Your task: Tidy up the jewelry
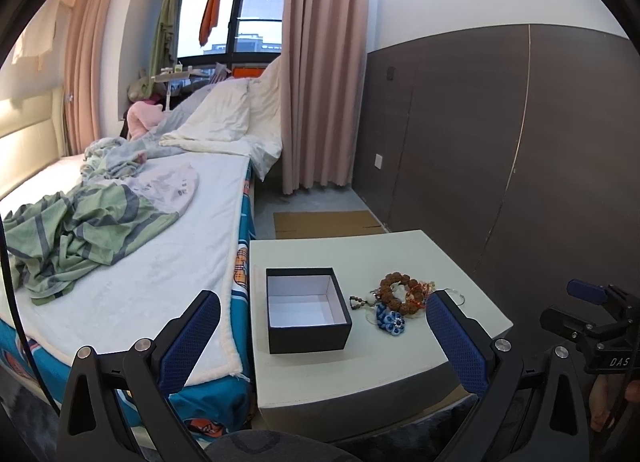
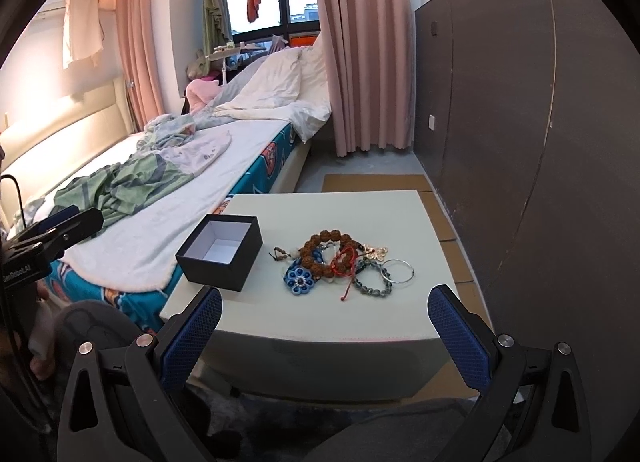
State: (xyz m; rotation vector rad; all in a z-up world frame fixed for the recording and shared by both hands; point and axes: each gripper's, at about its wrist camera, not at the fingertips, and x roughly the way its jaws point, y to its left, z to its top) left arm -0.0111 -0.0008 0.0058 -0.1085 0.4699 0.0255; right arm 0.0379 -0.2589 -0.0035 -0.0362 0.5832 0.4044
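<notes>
Jewelry pile (image 2: pixel 338 264) sits on the pale low table (image 2: pixel 360 318), just right of the black box (image 2: pixel 222 258), not touching it. Readable text: "GenRobot.AI" on the left gripper's body as seen from the right wrist view, "DAS" on the right gripper's body in the left wrist view; nothing legible on the box.

Pile makeup: brown knobbly bead bracelet (image 2: pixel 326 252) on top, blue knotted flower piece (image 2: pixel 299 281) nearest the box, red cord (image 2: pixel 347 268) trailing toward the table's near edge, grey-green bead bracelet (image 2: pixel 370 282), thin silver bangle (image 2: pixel 398 271) farthest from the box, small gold flower charm (image 2: pixel 378 251) behind. Pieces overlap and tangle.

Box is lidless, white inside, empty. It stands near the table's bed-side edge; the bed (image 1: pixel 132 238) runs just beside that edge.

Bare tabletop behind the box and pile, and in front of the pile up to the near edge.

Left gripper (image 1: pixel 322 332) and right gripper (image 2: pixel 326 322): fingers spread wide, holding nothing, both hanging short of the table's near edge
</notes>
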